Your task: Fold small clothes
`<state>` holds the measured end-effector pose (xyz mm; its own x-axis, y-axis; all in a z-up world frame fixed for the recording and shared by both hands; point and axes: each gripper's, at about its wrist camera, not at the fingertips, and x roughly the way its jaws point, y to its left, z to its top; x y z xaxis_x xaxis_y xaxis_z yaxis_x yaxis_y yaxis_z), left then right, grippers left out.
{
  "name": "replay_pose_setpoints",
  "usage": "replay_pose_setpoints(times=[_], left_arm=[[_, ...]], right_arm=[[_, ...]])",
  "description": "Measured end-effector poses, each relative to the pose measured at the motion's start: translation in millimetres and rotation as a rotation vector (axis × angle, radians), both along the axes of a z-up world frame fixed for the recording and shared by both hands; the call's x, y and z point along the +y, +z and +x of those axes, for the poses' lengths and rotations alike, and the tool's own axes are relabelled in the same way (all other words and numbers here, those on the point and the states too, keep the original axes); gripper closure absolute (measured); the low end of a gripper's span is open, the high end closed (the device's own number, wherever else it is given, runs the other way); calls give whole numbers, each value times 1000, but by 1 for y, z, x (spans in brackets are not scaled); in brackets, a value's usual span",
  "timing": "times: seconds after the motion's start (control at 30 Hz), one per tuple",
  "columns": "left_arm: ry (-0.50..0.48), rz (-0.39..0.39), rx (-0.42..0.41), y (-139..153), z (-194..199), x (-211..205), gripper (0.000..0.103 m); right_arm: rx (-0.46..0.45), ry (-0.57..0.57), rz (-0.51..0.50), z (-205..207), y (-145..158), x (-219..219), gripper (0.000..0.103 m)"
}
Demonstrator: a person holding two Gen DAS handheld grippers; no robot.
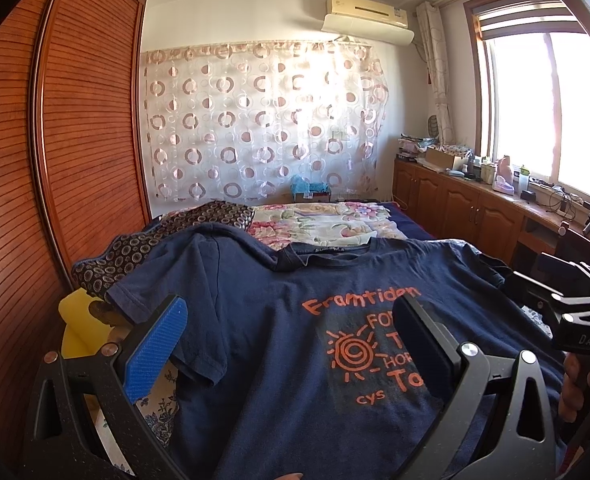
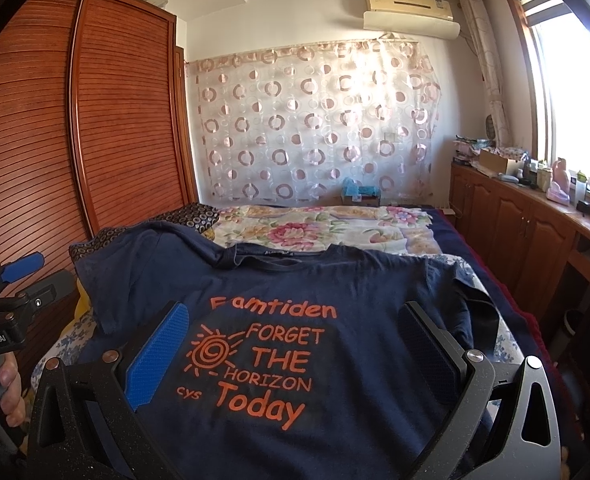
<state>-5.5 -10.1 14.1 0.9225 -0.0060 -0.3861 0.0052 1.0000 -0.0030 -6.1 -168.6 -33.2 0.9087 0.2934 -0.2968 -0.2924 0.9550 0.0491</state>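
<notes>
Left wrist view looks over a navy T-shirt [image 1: 279, 340] lying front-up on the bed [image 1: 335, 220], collar toward the far end and hem toward the camera. Its orange print shows a spiral sun beside the lettering, with "Framtiden" at the top. The left tool [image 1: 291, 332] hangs above the shirt's chest with its fingers spread wide, nothing between them; one blue pad [image 1: 157, 350] sits over the sleeve on the wardrobe side, where the cloth bunches up against a dark ring-patterned pillow [image 1: 143, 256]. At the right edge of this view the right tool's black body appears, with a hand [image 1: 575, 388] wrapped around its grip.

From the right wrist view the whole print reads "FORGET THE HORIZON Today" (the first letters of the top word fall in a crease). The right tool [image 2: 295, 340] is likewise spread wide and empty, poised over the print, its fingers flanking the lettering. The other hand [image 2: 5, 396] holds the left tool's handle at the lower left. A floral quilt [image 2: 315, 224] lies beyond the collar, a slatted wooden wardrobe [image 2: 95, 120] stands along the left, and a circle-patterned curtain [image 2: 315, 120] covers the far wall.
</notes>
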Motion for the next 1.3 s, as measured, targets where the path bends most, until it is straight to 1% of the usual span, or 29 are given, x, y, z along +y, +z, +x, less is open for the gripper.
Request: replay_pose_setpoints(times=[0.13,0.2,0.3,0.37,0.43,0.57,0.67,0.77,0.83,0.93,1.0,1.07,1.1,1.17,1.23,1.3], left_arm=[[23,16,35,-13,7,8,0],[29,9,50,-21,11,15,0],[43,1,85,-32,16,31,0],[46,9,101,-37,19,42,0],[35,-4,119,-41,22,57,0],[52,-34,150,-46,29,87,0],[76,-29,164,-45,34,105,0],[83,-21,173,-44,40,123,0],[73,-33,173,-43,44,132,0],[59,-38,185,-41,54,143,0],[41,-47,198,-41,63,150,4],[29,-64,209,-40,72,157,18],[17,-74,213,-39,77,161,21],[5,-81,220,-39,86,167,32],[12,-81,240,-42,96,174,37],[27,-83,264,-46,104,183,40]], right_arm=[[40,24,-18,10,-10,5,0],[71,44,-35,19,-17,8,0],[99,54,-54,28,-24,14,0],[122,56,-75,36,-30,17,0],[150,66,-98,44,-34,22,0],[218,97,-149,58,-47,34,0],[253,97,-185,65,-52,40,0],[287,108,-194,71,-55,42,0],[300,116,-196,73,-54,44,0],[303,125,-202,74,-52,46,0],[291,126,-207,72,-50,46,0],[287,128,-215,70,-55,47,0],[292,125,-223,71,-57,48,0],[288,130,-219,74,-62,54,0],[279,145,-220,74,-63,55,0],[271,146,-230,73,-63,58,0]])
